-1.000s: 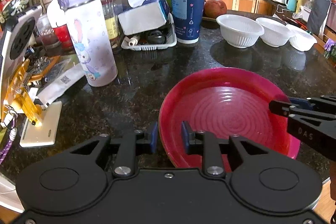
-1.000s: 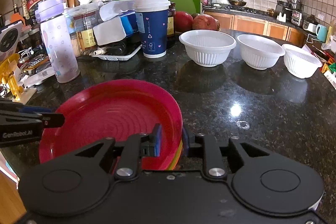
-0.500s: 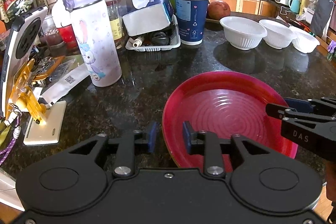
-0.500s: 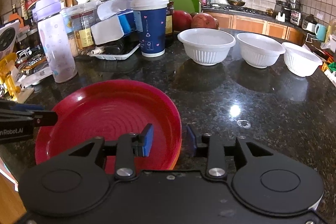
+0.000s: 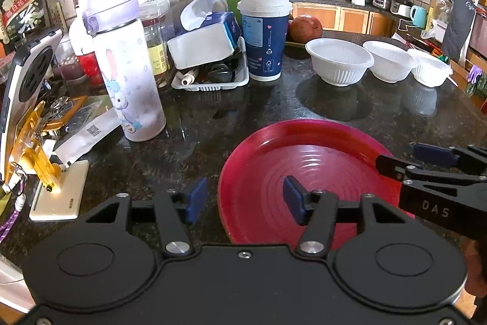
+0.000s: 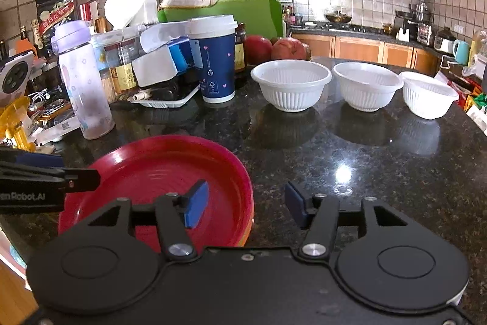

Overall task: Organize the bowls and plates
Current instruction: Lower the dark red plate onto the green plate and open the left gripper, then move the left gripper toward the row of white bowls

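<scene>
A red plate (image 5: pixel 307 172) (image 6: pixel 158 169) lies on the dark granite counter, on top of other plates whose orange edge (image 6: pixel 249 229) shows beneath it. My left gripper (image 5: pixel 245 198) (image 6: pixel 65 169) straddles the plate's left rim. Its jaws are opening and the pads are off the rim. My right gripper (image 6: pixel 246 203) (image 5: pixel 409 159) straddles the right rim; its jaws are opening too, with no pad touching. Three white ribbed bowls (image 5: pixel 339 64) (image 6: pixel 290 84) stand apart in a row farther back, upright and empty.
Behind the plate stand a blue paper cup (image 5: pixel 264 35), a purple-lidded bottle (image 5: pixel 126 66) and a white tray of clutter (image 5: pixel 210 78). A phone on a yellow stand (image 5: pixel 33 142) is at the left. Red fruit (image 6: pixel 287 47) sits behind the bowls.
Both pairs of jaws have spread apart and come off the red plate's rim. The plate has settled flat onto the stack. Neither hand has shifted much.
</scene>
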Available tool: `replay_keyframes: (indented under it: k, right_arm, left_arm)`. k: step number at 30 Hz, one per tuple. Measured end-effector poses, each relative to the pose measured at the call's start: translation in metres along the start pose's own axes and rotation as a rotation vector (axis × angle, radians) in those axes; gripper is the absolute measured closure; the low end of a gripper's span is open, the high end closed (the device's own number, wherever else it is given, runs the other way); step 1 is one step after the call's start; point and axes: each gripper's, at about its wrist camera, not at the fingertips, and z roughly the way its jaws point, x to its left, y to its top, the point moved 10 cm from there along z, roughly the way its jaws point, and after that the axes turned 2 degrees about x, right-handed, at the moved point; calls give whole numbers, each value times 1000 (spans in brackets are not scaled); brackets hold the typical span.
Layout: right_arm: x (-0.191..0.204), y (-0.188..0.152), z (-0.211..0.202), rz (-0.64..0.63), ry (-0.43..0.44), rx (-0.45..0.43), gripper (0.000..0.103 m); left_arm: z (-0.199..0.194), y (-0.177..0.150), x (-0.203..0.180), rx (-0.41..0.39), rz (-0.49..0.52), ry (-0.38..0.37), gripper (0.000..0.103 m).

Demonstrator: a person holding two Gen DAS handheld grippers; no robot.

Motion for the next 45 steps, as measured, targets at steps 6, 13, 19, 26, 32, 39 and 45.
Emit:
replay_keyframes:
  k: [6,13,19,26,32,39,45]
  right_arm:
    - [-15,1,-3,54,-24,-25,44]
    - [-37,-2,-14,60,-70,-38,44]
    - [-65,-2,-25,60,-107,-52,45]
    - [-101,-3,-33,68,-105,-46,45]
    - [-138,-1,-37,76,-56,-6,45]
    - [-181,10,-42,31,-32,-10,45]
    - [-217,22,-48,-9,-23,-24,45]
  left_arm:
    - [-2,4,-8,-7,10,-10,42]
    - [-2,12,-21,-20,25,-27,42]
    - [1,18,-42,-13,45,-49,42]
    - [6,25,-72,11,39,-56,42]
    - [10,32,-107,26,57,-48,43]
    - [13,43,-146,16,51,-38,43]
    - [14,56,-176,7,44,-42,43]
